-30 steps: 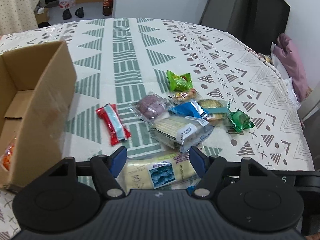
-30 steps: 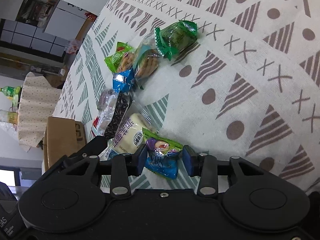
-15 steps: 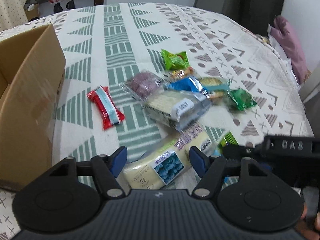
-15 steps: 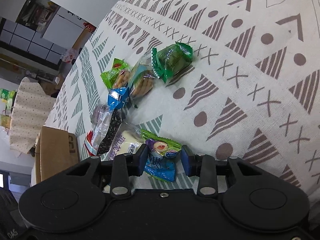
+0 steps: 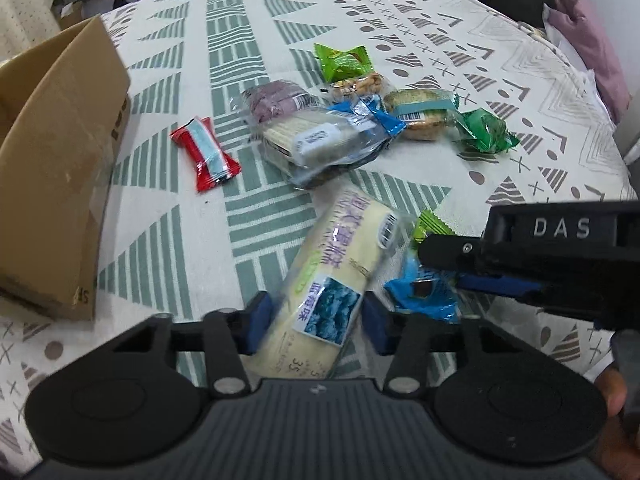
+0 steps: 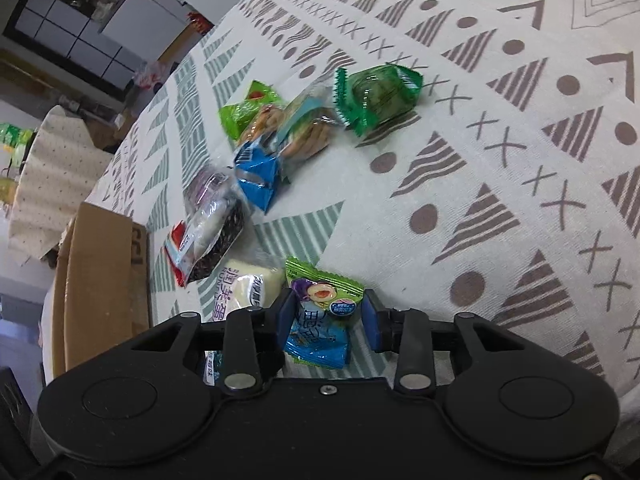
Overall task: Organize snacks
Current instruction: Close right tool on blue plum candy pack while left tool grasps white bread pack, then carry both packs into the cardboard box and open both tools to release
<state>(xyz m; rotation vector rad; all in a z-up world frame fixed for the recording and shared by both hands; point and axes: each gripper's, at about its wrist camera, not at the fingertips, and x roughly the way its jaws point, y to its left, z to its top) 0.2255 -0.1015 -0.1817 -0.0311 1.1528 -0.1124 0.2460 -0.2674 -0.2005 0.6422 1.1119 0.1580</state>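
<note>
Meanwhile, the left gripper (image 5: pixel 316 317) is bracketing a cream packet (image 5: pixel 335 276) with spread fingers (image 5: pixel 256 316), not visibly gripping. The right gripper (image 6: pixel 328 318) is likewise straddling a blue-green sachet (image 6: pixel 322 320), fingers parted; next comes closing, then carrying to the cardboard box (image 5: pixel 56 168).

1. The left gripper (image 5: pixel 316 322) sits low, its blue pads (image 5: pixel 256 320) parted with a gap on each side.
2. The right gripper (image 6: pixel 329 314) reaches in from the right (its black body (image 5: pixel 560 248) shows in the left view), jaws set apart.
3. A hand (image 5: pixel 616 396) shows at the lower right edge.
</note>
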